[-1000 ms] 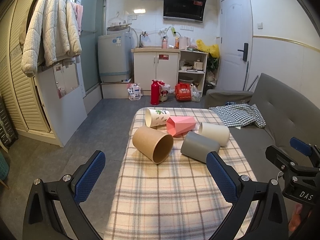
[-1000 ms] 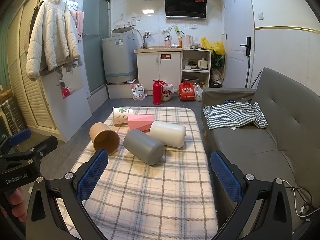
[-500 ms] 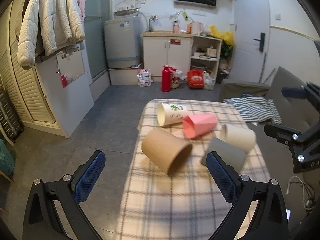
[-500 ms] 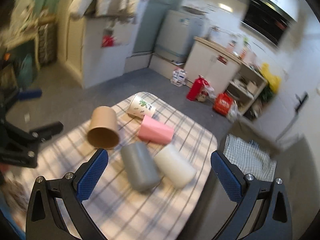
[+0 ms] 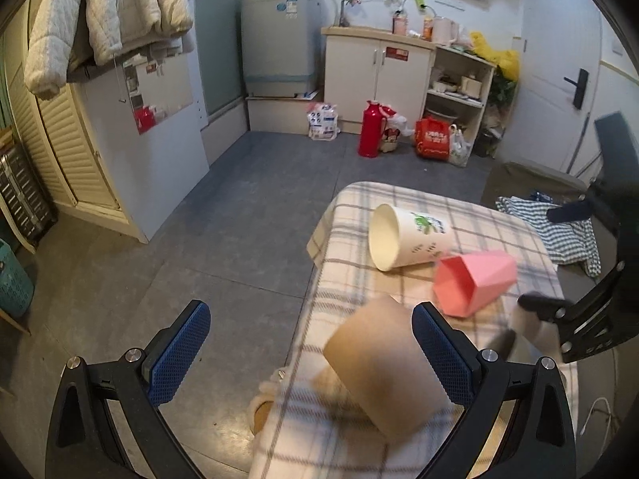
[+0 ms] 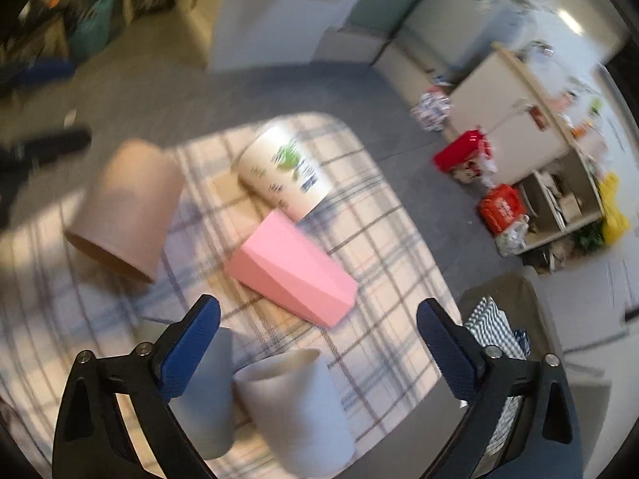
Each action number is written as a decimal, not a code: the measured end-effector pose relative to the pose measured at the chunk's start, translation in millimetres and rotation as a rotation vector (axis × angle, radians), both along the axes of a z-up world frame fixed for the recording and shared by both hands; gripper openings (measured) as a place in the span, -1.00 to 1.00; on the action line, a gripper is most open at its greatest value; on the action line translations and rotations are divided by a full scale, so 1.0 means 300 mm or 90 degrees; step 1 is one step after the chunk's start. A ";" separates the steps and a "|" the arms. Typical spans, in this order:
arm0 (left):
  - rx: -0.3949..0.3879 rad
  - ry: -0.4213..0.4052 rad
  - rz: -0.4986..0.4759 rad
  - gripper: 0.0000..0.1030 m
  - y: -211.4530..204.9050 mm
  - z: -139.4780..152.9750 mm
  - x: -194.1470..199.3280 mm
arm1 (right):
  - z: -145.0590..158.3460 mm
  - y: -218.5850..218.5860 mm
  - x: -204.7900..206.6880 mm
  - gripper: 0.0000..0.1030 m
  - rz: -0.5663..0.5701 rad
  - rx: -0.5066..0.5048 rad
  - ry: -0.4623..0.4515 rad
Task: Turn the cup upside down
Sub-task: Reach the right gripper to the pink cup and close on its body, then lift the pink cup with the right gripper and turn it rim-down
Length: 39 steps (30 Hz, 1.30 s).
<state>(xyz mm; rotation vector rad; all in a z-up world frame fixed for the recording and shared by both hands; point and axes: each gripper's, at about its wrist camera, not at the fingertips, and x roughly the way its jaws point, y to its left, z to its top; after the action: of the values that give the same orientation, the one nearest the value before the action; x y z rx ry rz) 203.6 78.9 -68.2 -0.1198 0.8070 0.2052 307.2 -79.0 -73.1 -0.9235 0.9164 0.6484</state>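
Both tools, left (image 5: 305, 353) and right (image 6: 317, 345), gaped empty; blur smeared the white cup (image 6: 297, 411) and grey cup (image 6: 207, 395) under the right tool.

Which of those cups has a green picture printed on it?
The white paper cup, lying on its side at the table's far end beside the pink cup. The brown cup and the others are plain.

Five cups on their sides: brown (image 5: 383, 367), white printed (image 5: 407, 235), pink (image 5: 475, 283), grey (image 6: 207, 395), cream (image 6: 295, 411)
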 end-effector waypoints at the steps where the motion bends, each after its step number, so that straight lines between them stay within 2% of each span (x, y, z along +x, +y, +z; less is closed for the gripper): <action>1: 0.001 0.004 0.001 1.00 0.006 -0.008 0.016 | -0.020 0.007 0.012 0.84 0.005 -0.006 0.009; 8: -0.018 0.021 0.009 1.00 0.034 -0.061 0.067 | -0.157 0.076 0.108 0.79 0.048 -0.052 0.090; 17: -0.030 0.027 -0.009 1.00 0.020 -0.096 0.077 | -0.196 0.102 0.169 0.76 0.043 0.000 0.186; 20: -0.029 0.026 -0.011 1.00 0.015 -0.091 0.075 | -0.199 0.101 0.184 0.72 0.033 0.001 0.189; 26: -0.025 0.021 -0.011 1.00 0.009 -0.077 0.069 | -0.184 0.090 0.183 0.47 0.027 -0.017 0.180; 34: -0.017 0.018 -0.004 1.00 0.008 -0.065 0.056 | -0.120 0.049 0.153 0.33 0.022 0.020 0.163; 39: -0.010 0.012 -0.004 1.00 0.000 -0.041 0.045 | -0.061 0.032 0.131 0.30 -0.007 0.071 0.177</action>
<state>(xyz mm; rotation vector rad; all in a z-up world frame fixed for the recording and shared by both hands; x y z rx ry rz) 216.9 79.0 -80.4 -0.1296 0.8270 0.1946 346.6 -69.4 -91.5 -0.7392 1.1188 0.8232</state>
